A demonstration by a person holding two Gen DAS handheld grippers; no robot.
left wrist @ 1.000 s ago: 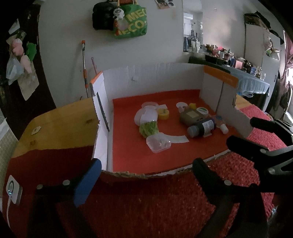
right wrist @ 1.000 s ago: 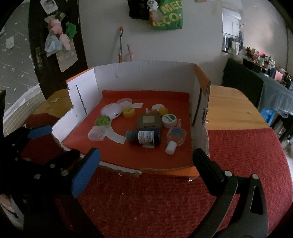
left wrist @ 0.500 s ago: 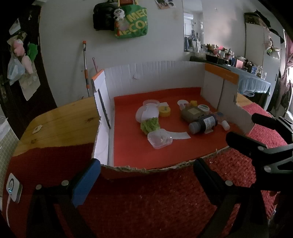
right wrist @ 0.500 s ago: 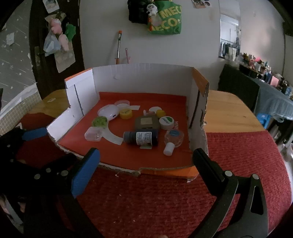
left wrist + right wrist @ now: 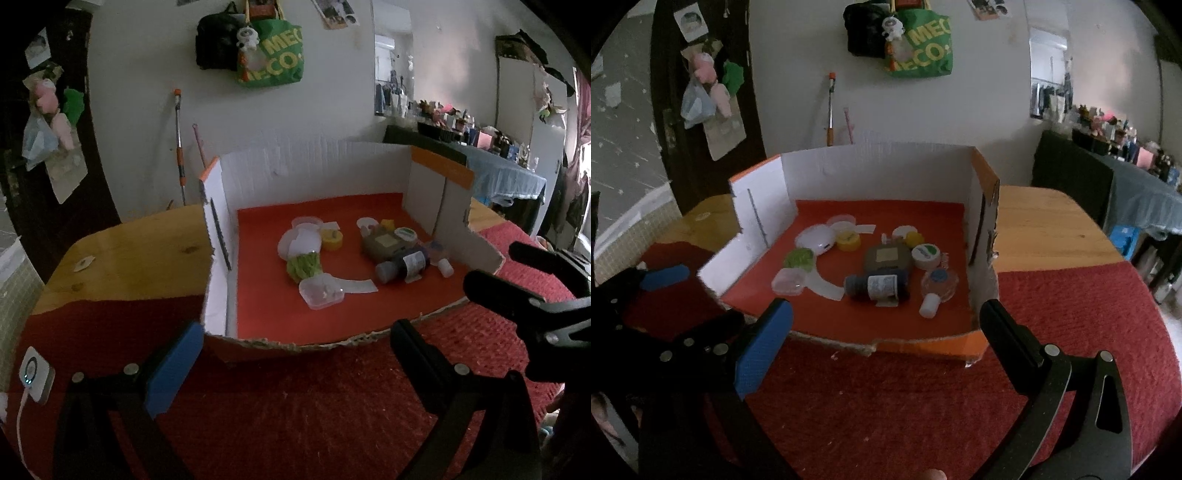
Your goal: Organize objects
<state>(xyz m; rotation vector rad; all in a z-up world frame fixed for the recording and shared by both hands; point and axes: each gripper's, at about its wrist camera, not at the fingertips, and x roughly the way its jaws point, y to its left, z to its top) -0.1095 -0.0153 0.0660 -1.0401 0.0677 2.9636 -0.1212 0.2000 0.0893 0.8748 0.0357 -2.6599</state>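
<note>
My left gripper point(image 5: 295, 354) hangs over the red mat point(image 5: 295, 413) with its fingers spread wide and holding nothing, and my right gripper point(image 5: 886, 339) hovers beside it in the same way, fingers apart and empty. Just ahead of both sits the open-fronted cardboard box point(image 5: 875, 166) on the table point(image 5: 1049, 229), its floor lined in red. Nearest the torn front edge lie a clear plastic lid point(image 5: 788, 281), a dark bottle point(image 5: 877, 286) on its side and a small clear bottle with a white cap point(image 5: 936, 290). Behind them are a green scrubby ball point(image 5: 798, 257), a brown flat container point(image 5: 887, 257) touching the dark bottle, and a white jar with a green label point(image 5: 926, 255). Farther back rest a white oval case point(image 5: 817, 240) and a yellow cap point(image 5: 848, 242). On the wall beyond hangs a green bag point(image 5: 919, 44).
</note>
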